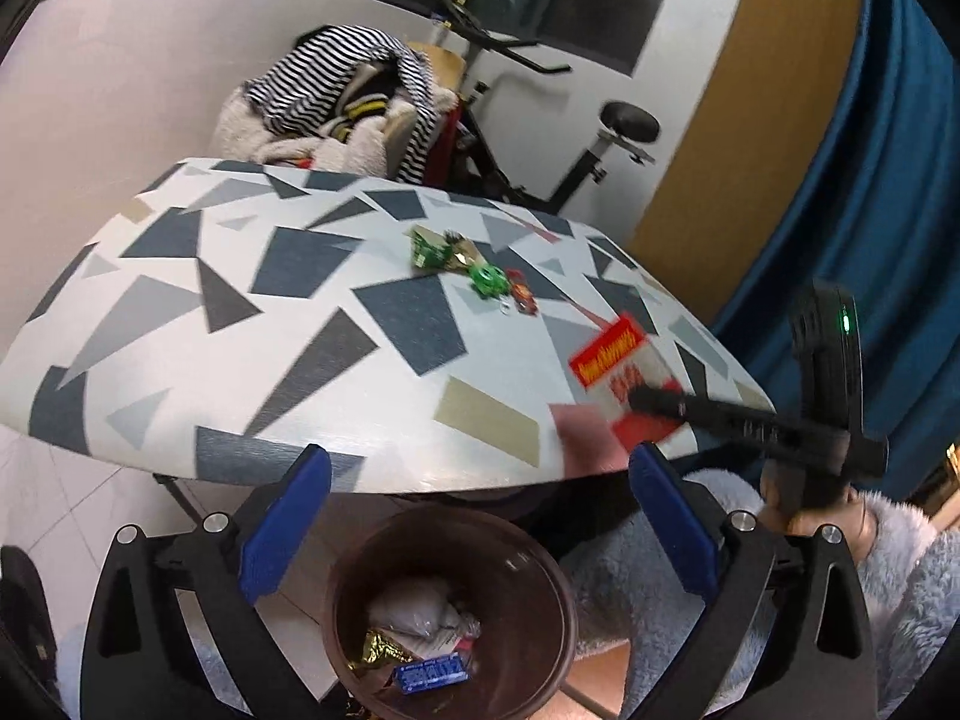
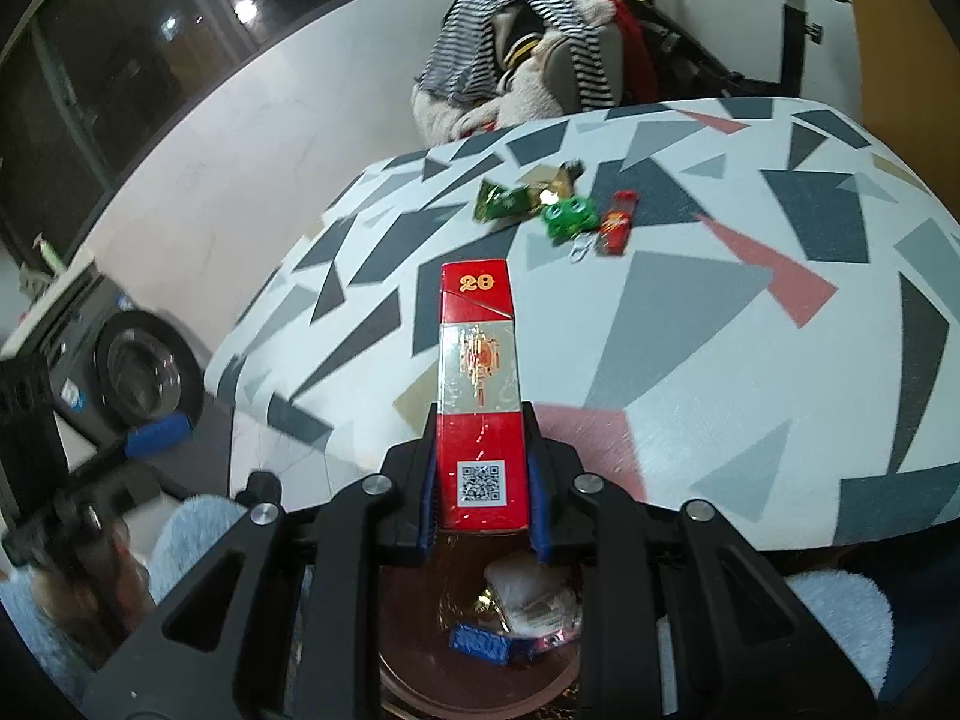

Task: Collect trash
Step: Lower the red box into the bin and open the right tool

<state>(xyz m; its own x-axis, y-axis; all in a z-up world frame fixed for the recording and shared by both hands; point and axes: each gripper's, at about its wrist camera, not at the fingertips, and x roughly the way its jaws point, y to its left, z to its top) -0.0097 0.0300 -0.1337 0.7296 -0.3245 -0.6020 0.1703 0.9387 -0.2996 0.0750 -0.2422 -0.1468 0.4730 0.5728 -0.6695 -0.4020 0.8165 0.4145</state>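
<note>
A round table with a grey, blue and pink shard-patterned top (image 2: pixel 690 312) fills mid-frame; below it a brown plastic bin (image 1: pixel 528 594) holds wrappers. The right gripper (image 2: pixel 480 468) clamps a red cigarette box (image 2: pixel 478 384) at lower centre; the left gripper (image 1: pixel 480 534) gapes wide, empty.

The red box (image 2: pixel 480 396) reads "20" on top (QR code lower down)

In the left wrist view the red box (image 1: pixel 624 372) is motion-blurred, its print unreadable, its lower corner hidden behind the right gripper's fingers (image 1: pixel 660 401). The bin (image 1: pixel 543 630) below the box is cut off by the bottom edge. Beyond the box, the small wrappers (image 1: pixel 474 273) are too small to identify.
</note>
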